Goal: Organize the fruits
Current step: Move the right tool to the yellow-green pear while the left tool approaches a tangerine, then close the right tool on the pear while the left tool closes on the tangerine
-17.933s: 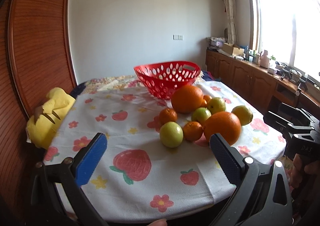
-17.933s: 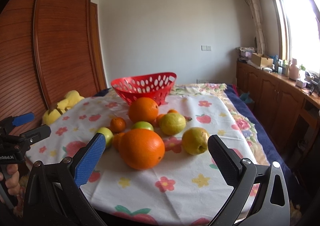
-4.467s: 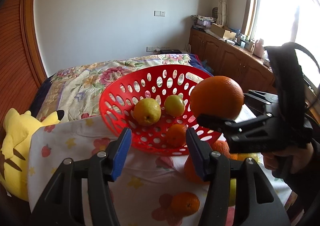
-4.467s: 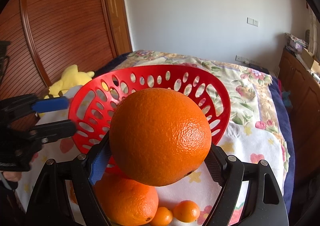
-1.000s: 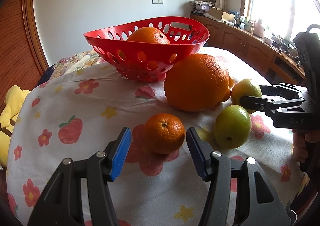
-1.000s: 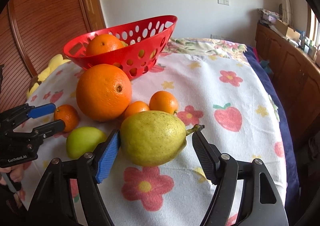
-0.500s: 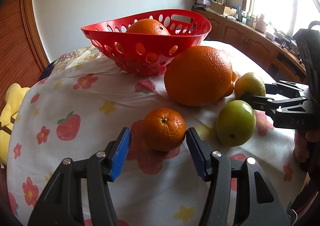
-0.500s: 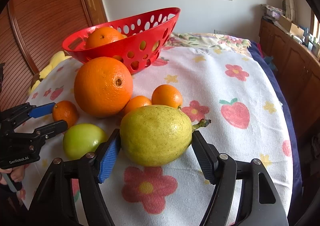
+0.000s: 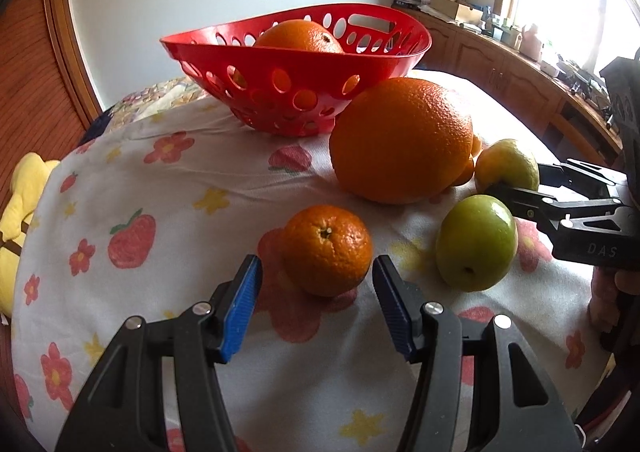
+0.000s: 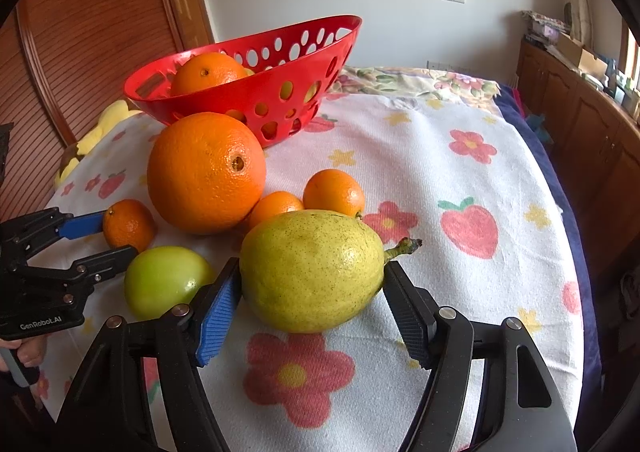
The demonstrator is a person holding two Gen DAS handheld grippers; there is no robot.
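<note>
Pear (image 10: pixel 310 272) sits on the cloth pinched in the right gripper (image 10: pixel 312 306), so lift it straight up, while the spread left gripper (image 9: pixel 316 300) should straddle the mandarin (image 9: pixel 327 250) before the basket (image 9: pixel 296 64).

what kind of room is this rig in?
Probably a home bedroom: the fruit sits on a floral cloth spread over what looks like a bed, a plush toy lies at its edge, and wooden cabinets run under a window.

Red perforated basket (image 9: pixel 256 60); orange mandarin (image 9: pixel 327 250); green fruit (image 9: pixel 475 242); speckled yellow pear (image 10: pixel 312 272); white cloth (image 9: pixel 180 180) printed with red strawberries, flowers, yellow stars.
</note>
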